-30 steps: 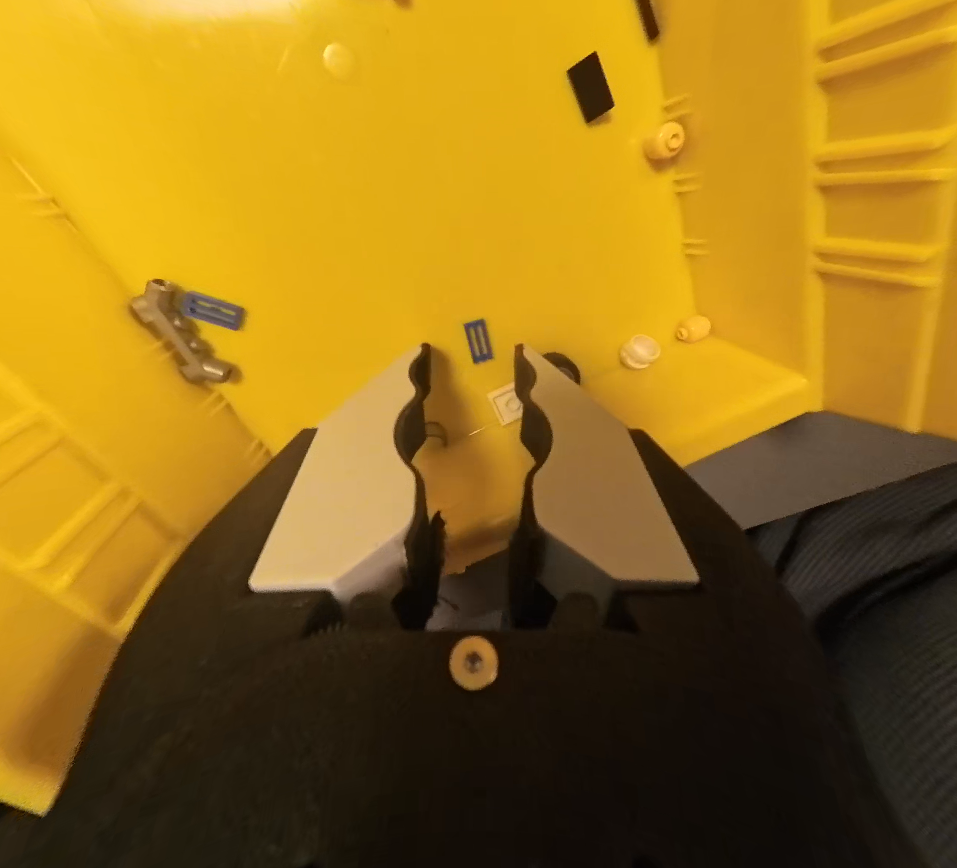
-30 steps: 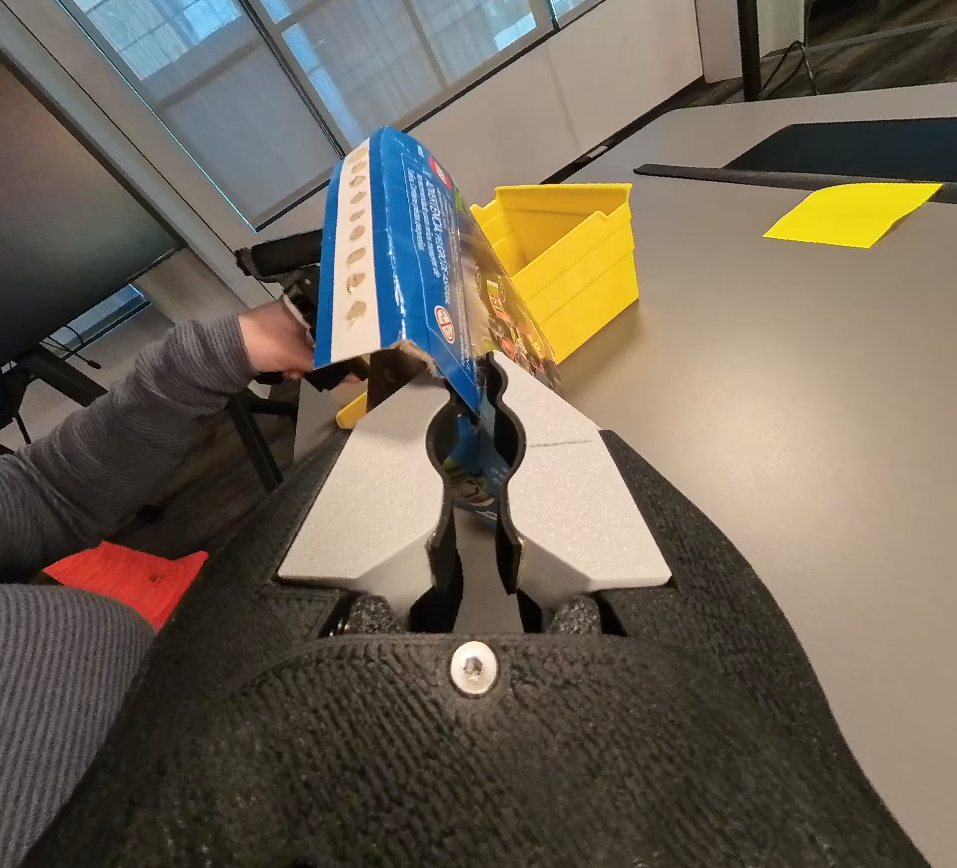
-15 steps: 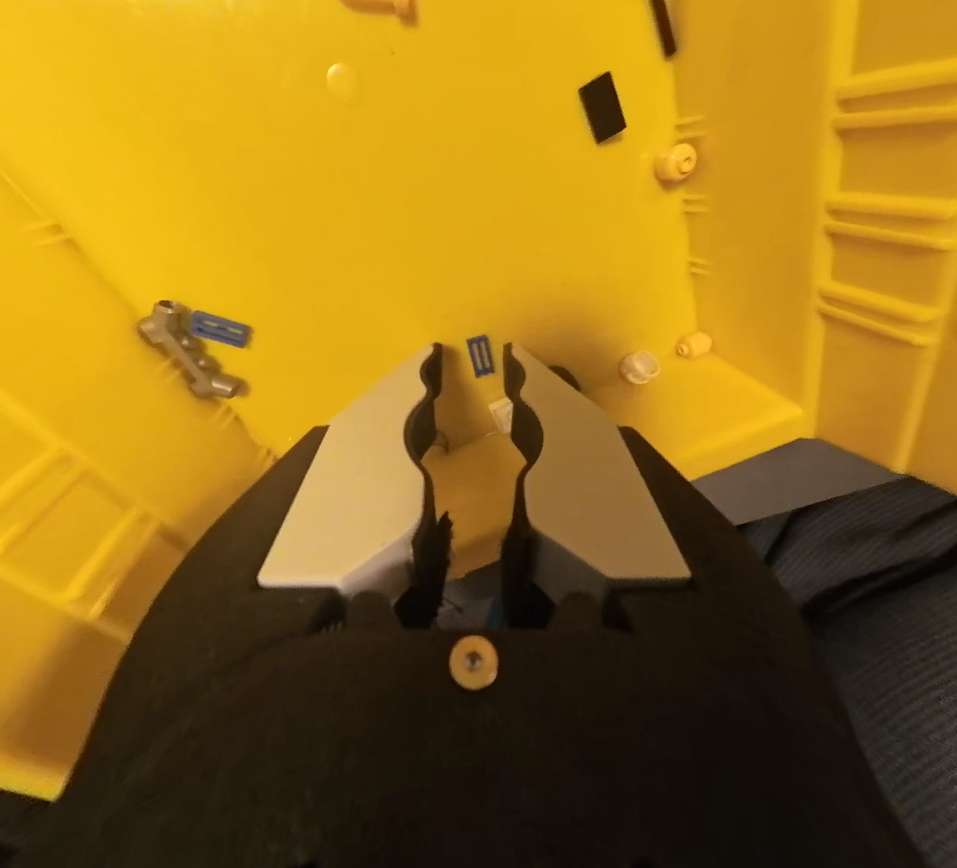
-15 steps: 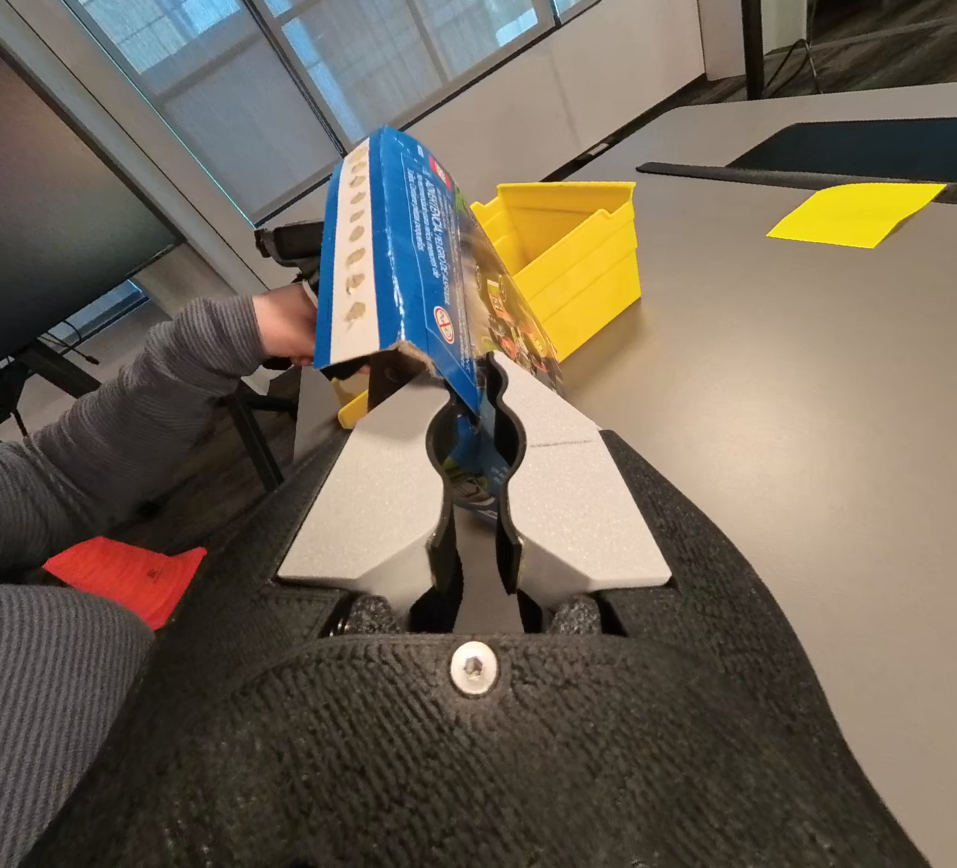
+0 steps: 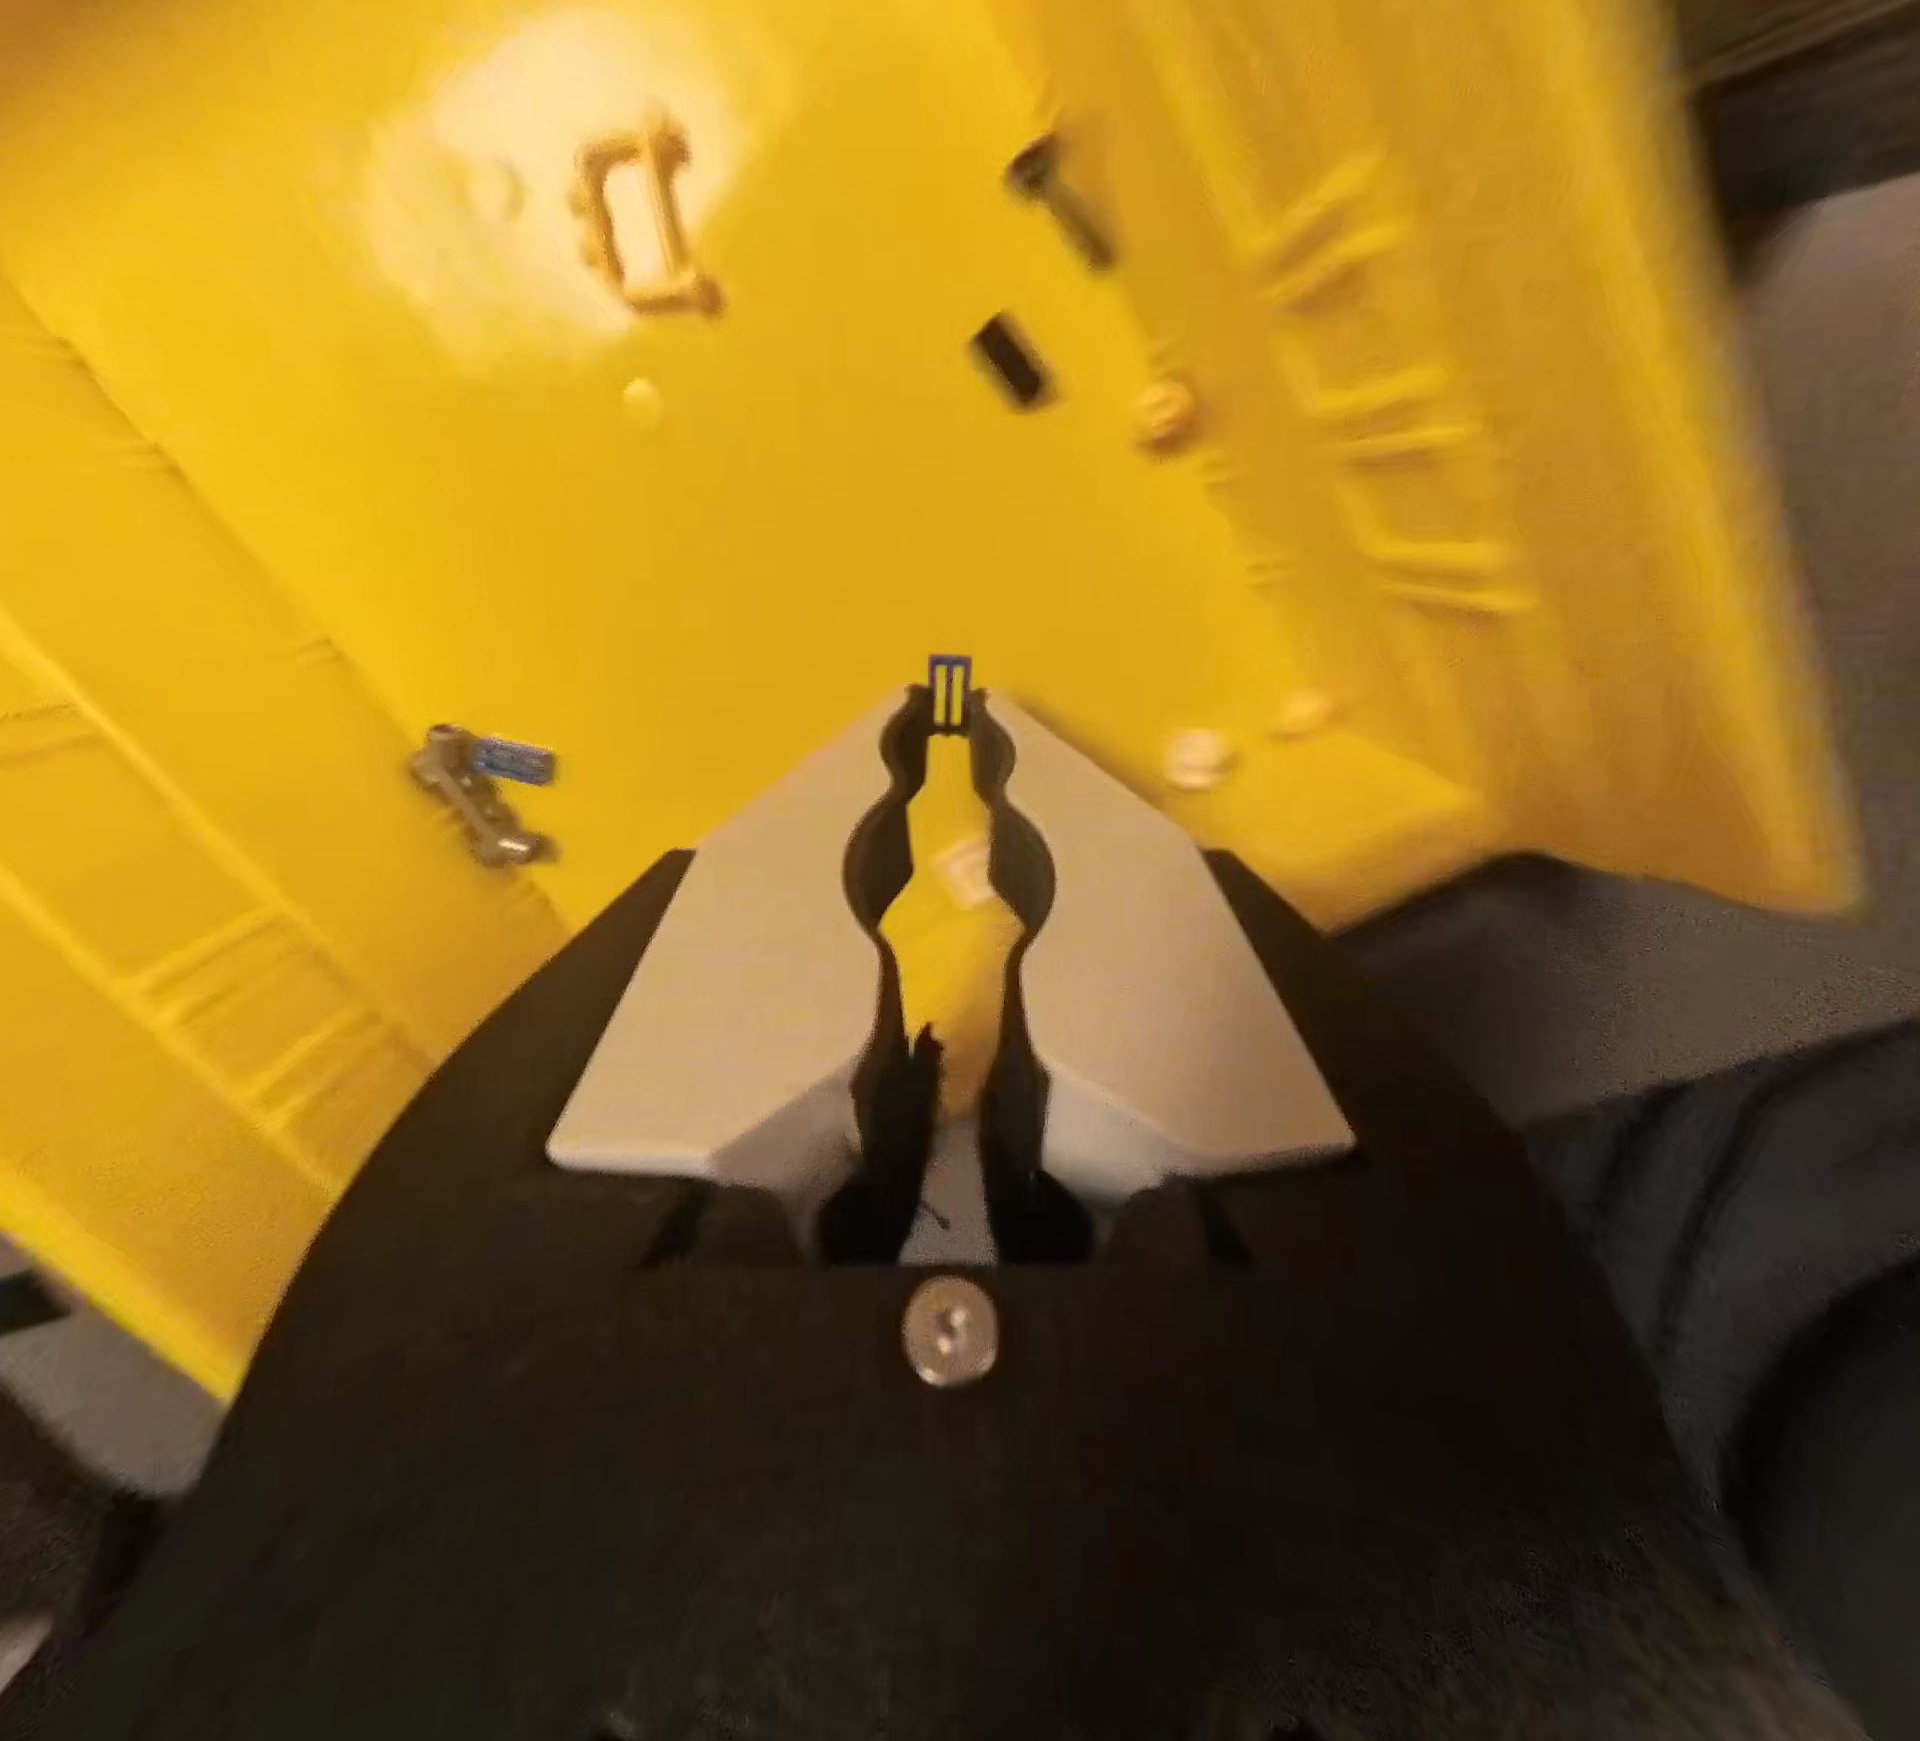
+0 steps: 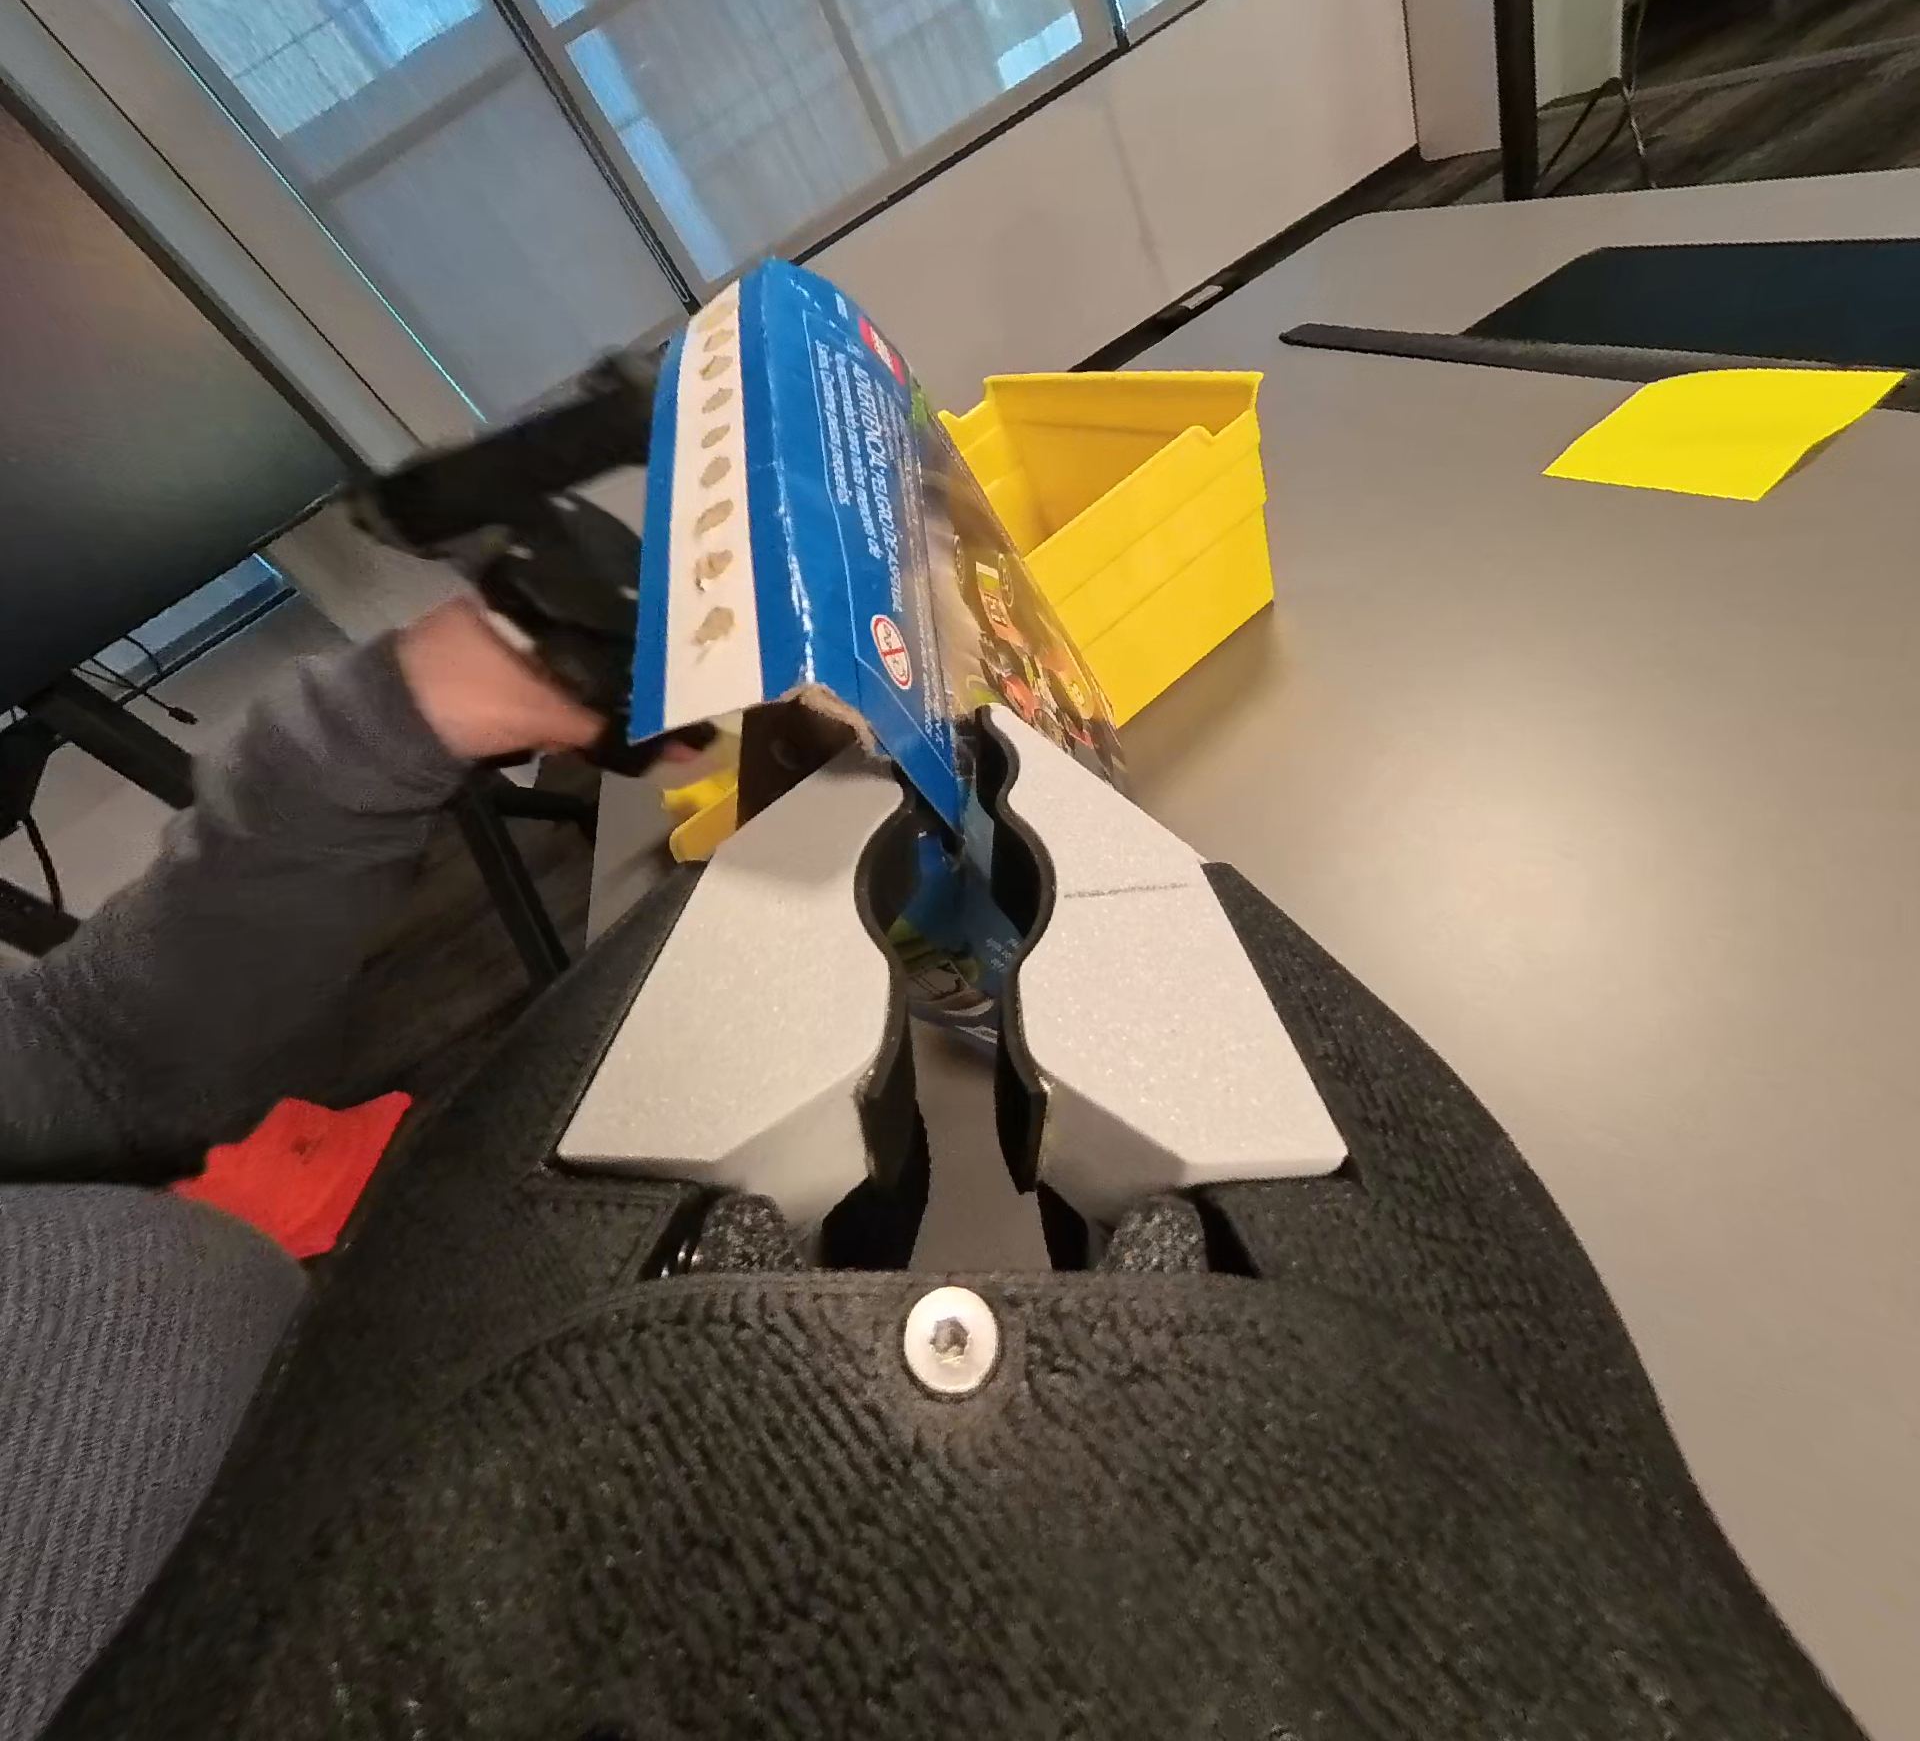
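Blurred yellow bin (image 5: 727,548); box (image 6: 831,528) hides left claw (mostly).

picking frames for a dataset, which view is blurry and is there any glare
Left wrist view: heavy motion blur over the yellow bin, worst at its right wall, with a washed-out glare patch on its floor; only the left gripper and the small blue piece at its tips look sharp. Right wrist view: mostly crisp, blue box sharp, the hand smeared, straight lines bowed by the wide-angle lens.
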A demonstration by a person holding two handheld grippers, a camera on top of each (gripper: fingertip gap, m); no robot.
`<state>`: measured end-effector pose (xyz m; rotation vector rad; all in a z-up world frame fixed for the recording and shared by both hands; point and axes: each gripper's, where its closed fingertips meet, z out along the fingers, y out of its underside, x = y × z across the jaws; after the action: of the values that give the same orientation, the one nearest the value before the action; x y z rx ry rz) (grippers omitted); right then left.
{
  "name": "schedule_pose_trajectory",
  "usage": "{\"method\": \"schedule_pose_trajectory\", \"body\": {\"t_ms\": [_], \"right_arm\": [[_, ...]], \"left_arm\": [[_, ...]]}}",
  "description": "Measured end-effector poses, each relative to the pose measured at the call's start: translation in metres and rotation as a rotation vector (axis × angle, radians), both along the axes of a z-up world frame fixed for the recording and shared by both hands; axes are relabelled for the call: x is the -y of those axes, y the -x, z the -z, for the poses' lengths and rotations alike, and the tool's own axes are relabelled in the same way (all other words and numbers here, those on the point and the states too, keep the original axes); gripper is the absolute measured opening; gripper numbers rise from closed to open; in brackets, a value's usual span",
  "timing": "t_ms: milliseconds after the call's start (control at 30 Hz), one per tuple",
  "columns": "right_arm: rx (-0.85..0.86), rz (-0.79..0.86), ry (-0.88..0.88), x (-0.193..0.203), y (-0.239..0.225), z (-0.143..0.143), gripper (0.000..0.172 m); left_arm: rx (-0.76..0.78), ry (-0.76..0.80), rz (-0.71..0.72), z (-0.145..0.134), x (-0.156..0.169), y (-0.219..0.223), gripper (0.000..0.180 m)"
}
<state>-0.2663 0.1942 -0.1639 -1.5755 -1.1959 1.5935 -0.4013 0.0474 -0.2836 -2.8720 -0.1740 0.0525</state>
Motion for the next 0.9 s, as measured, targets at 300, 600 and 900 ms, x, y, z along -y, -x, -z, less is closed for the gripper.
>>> {"method": "schedule_pose_trajectory", "body": {"t_ms": [300,600,900], "right_arm": [[-0.007,-0.002,0.011,0.001,0.001,0.000,0.005],[-0.014,-0.007,0.031,0.000,0.001,0.000,0.005],[-0.017,-0.008,0.027,-0.001,0.001,0.000,0.005]], "left_arm": [[-0.060,-0.803,0.436,-0.172,-0.074,-0.134,0.007],[-0.145,-0.658,0.465,-0.138,-0.132,-0.134,0.007],[-0.097,-0.634,0.464,-0.124,-0.133,-0.135,0.032]]}}
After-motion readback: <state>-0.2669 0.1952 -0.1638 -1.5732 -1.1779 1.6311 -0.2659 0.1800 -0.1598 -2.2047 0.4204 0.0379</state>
